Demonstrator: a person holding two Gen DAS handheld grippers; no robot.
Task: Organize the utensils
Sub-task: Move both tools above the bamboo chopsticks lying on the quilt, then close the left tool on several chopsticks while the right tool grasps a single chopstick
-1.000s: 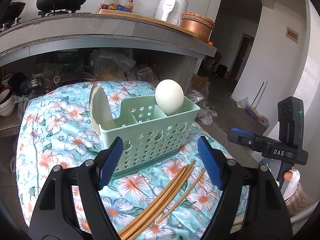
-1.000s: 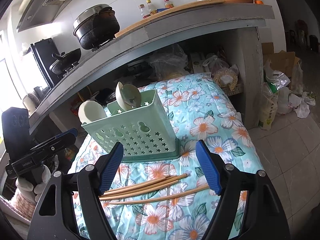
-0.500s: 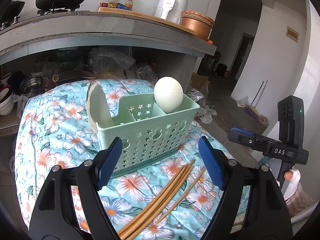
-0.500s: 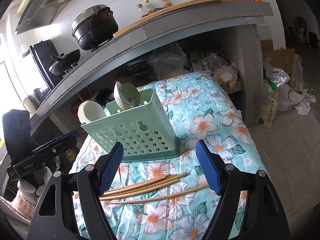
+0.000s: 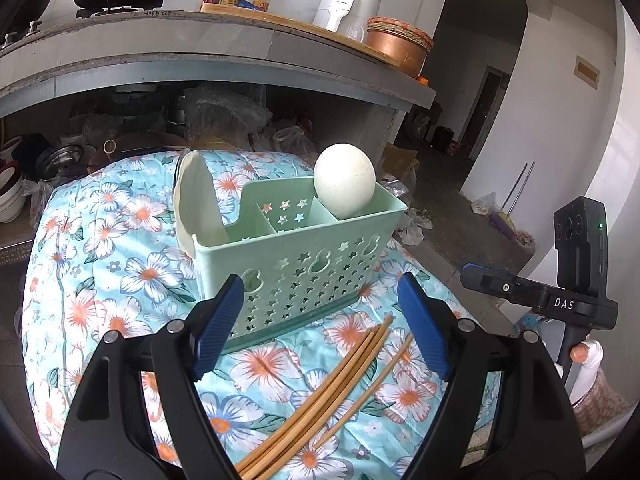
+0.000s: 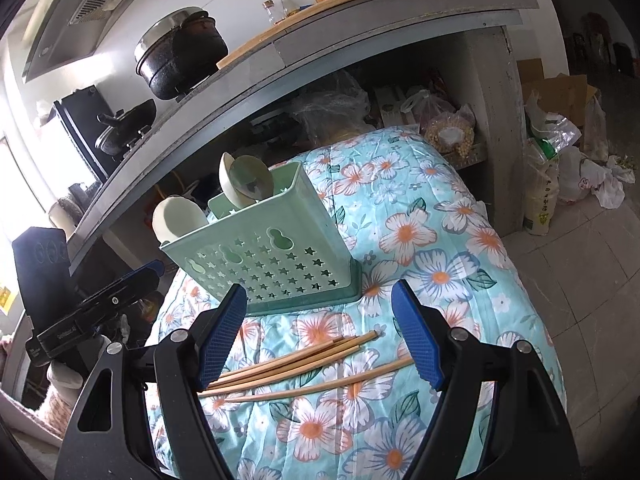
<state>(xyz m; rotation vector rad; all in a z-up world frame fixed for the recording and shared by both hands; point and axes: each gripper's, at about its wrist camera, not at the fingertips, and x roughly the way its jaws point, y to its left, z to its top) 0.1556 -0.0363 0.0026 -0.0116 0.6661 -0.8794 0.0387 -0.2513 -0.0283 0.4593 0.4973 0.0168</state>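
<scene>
A mint-green utensil caddy [image 5: 304, 256] [image 6: 264, 264] with star cut-outs stands on a floral blue cloth. Pale spoon heads stick up from its end compartments: one [image 5: 345, 186] at its right end and one [image 5: 198, 208] at its left in the left wrist view; the middle compartment looks empty. Several wooden chopsticks [image 5: 336, 384] [image 6: 296, 364] lie loose on the cloth in front of the caddy. My left gripper [image 5: 320, 328] hangs open above them, holding nothing. The right gripper [image 6: 318, 336] is open too, with the chopsticks below and between its blue pads [image 6: 416, 336].
The cloth-covered surface [image 5: 100, 240] drops off on both sides. Behind it runs a concrete counter [image 5: 160, 52] with a black pot [image 6: 180, 60], bottles and a copper bowl [image 5: 398, 46]. Bags and cartons [image 6: 560, 148] clutter the tiled floor to the right.
The left wrist view has drifted slightly, the caddy sitting a little higher in frame. The right view has rolled a touch. Nothing was taken hold of or let go.
</scene>
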